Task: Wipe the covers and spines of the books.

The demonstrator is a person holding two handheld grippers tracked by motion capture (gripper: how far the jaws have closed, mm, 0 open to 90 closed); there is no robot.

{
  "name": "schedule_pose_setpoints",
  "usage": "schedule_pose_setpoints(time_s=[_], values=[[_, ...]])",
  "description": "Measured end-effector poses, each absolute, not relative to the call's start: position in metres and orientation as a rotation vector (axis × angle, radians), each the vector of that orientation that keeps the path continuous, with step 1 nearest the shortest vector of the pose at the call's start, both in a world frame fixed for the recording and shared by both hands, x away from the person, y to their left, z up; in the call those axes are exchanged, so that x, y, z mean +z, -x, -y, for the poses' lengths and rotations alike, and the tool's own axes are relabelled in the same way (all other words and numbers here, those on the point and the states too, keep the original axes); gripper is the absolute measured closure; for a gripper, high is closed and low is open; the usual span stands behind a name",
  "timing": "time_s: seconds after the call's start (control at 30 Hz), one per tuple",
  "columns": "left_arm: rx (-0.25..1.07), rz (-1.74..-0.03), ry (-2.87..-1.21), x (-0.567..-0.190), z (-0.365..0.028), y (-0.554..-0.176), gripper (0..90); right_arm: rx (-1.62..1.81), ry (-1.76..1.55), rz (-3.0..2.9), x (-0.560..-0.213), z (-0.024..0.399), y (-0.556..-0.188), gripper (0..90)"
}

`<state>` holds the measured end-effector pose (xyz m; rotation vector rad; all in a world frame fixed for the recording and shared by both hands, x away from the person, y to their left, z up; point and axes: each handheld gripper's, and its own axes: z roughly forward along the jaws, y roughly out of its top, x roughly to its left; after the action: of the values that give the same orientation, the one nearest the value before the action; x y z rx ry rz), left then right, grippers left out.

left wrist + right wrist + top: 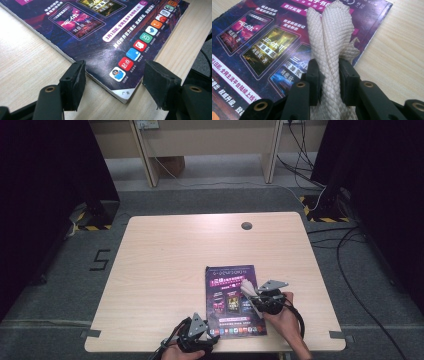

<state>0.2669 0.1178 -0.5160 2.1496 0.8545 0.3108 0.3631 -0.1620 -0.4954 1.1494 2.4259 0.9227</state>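
Your right gripper [329,75] pinches a folded white waffle-weave cloth [334,32], jaws pressed tight on the bundle, which sticks out past the tips over the right half of the magazine [234,300]. Magazine lies flat, cover up, at the near middle of the wooden table [165,250], purple cover with app icons along its near edge. Your left gripper [113,80] sits low at the magazine's near left corner, jaws spread either side of that corner, pads not touching it as far as I can tell. Step looks like wiping the cover, left side ready to steady the magazine. Next move probably calls for lowering the cloth onto the cover and sweeping across while the left clamps or pins the corner so nothing slides. Can't tell whether the cloth already touches the cover; its lower end is cut off between the jaws, and the high view is too small for the cover text.
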Motion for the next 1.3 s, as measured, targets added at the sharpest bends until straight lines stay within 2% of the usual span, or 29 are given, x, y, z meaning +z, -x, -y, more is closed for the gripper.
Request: schedule_pose_setpoints(time_s=[0.4,0.47,0.7,0.93,1.3], values=[[0.353,-0.871,-2.136,-0.517,-0.114,-0.278,35.5,0.896,-1.166,-2.375,-0.496,0.159,-0.376,72.8],[0.386,-0.882,-2.134,-0.517,-0.115,-0.279,35.4,0.905,-1.183,-2.372,-0.497,0.154,-0.377,72.9],[0.363,-0.893,-2.124,-0.517,-0.116,-0.28,36.3,0.941,-1.136,-2.417,-0.498,0.132,-0.376,72.9],[0.319,-0.927,-2.103,-0.513,-0.127,-0.276,30.1,0.976,-1.072,-2.473,-0.499,0.104,-0.372,72.6],[0.343,-0.889,-2.116,-0.503,-0.145,-0.261,26.2,0.994,-0.978,-2.531,-0.499,0.072,-0.367,72.6]])
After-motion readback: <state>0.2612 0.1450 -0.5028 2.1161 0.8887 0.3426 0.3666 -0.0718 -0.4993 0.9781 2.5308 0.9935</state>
